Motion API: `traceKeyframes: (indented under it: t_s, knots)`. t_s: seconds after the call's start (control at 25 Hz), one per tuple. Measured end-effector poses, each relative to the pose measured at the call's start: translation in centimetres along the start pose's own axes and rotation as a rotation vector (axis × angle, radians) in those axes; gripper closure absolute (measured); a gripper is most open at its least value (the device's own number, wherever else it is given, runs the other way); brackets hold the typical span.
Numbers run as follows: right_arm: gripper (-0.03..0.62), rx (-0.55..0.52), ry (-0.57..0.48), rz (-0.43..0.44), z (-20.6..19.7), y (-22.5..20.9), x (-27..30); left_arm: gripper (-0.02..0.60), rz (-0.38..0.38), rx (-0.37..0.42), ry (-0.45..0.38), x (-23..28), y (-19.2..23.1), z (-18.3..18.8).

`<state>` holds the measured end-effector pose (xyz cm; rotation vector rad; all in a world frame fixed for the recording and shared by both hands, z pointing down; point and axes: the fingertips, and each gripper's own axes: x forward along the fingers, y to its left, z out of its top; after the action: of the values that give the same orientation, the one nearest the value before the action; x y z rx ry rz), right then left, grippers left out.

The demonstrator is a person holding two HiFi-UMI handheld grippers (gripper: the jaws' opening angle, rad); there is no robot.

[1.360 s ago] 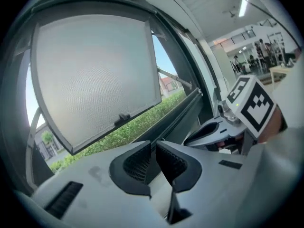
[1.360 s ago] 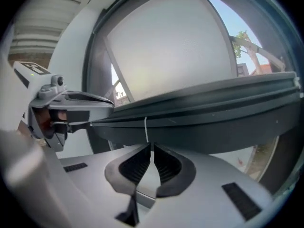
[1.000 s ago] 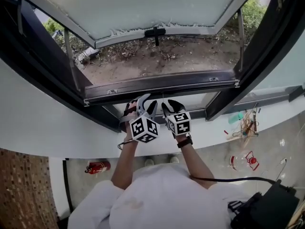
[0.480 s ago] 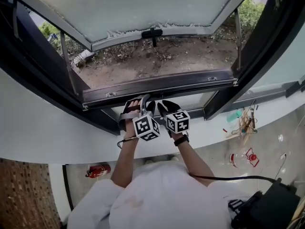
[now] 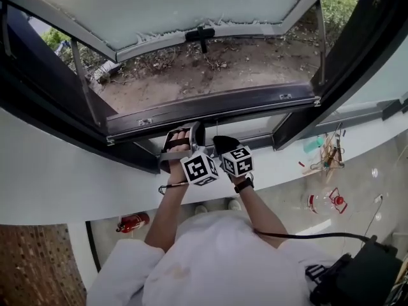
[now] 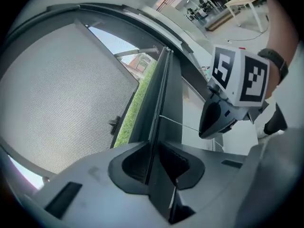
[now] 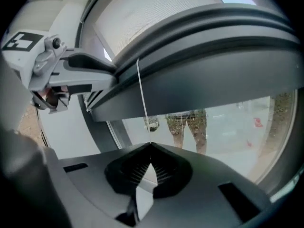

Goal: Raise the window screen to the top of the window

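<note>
The screen's dark bottom bar (image 5: 255,104) runs across the window opening, low in the frame. A thin white pull cord (image 5: 217,129) hangs from its middle. My left gripper (image 5: 189,131) reaches up to the bar; in the left gripper view its jaws (image 6: 153,148) have just been closing and now clamp the bar's thin edge (image 6: 159,103). My right gripper (image 5: 220,140) sits just right of it. Its jaws (image 7: 151,146) have closed and are shut on the cord (image 7: 142,99) below the bar (image 7: 213,80). The cord (image 6: 180,123) runs to the right gripper (image 6: 211,125).
The outward-opened sash (image 5: 191,5) with its black handle (image 5: 203,37) hangs over bare ground. A white sill wall (image 5: 76,171) curves below the frame. A red fire extinguisher (image 5: 131,222), scattered items (image 5: 328,203) and a black case (image 5: 357,276) are on the floor.
Both grippers stood open under the bar before. Now the left has closed on the bar's edge and the right, a little lower, has shut on the cord.
</note>
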<state>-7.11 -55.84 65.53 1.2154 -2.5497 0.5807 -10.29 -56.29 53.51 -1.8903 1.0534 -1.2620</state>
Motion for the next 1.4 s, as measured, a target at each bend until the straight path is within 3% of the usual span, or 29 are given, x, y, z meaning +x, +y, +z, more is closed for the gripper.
traceKeyframes:
  t_s: [0.28,0.48,0.72,0.84,1.12,1.4]
  knots:
    - [0.592,0.004,0.146,-0.026,-6.7,-0.9,-1.1,0.529,0.011,0.044,0.050,0.0,-0.3,-0.1]
    - [0.592,0.016,0.205,-0.046,-9.3,-2.1,-2.4,0.554,0.039,-0.013,0.032,0.1,-0.2,-0.1]
    - [0.592,0.024,0.266,-0.068,-12.4,-2.6,-3.6,0.554,-0.014,0.028,0.002,-0.2,0.0,0.1]
    - [0.592,0.075,0.302,-0.071,-14.9,-2.2,-4.0,0.552,-0.002,-0.041,-0.010,-0.7,0.4,0.2]
    - [0.592,0.086,0.431,-0.069,-19.5,-1.0,-5.7,0.552,0.030,-0.194,-0.115,-1.3,1.4,0.7]
    - [0.592,0.128,0.394,-0.061,-19.8,-1.1,-6.5,0.538,0.172,-0.309,-0.234,-3.0,4.5,1.9]
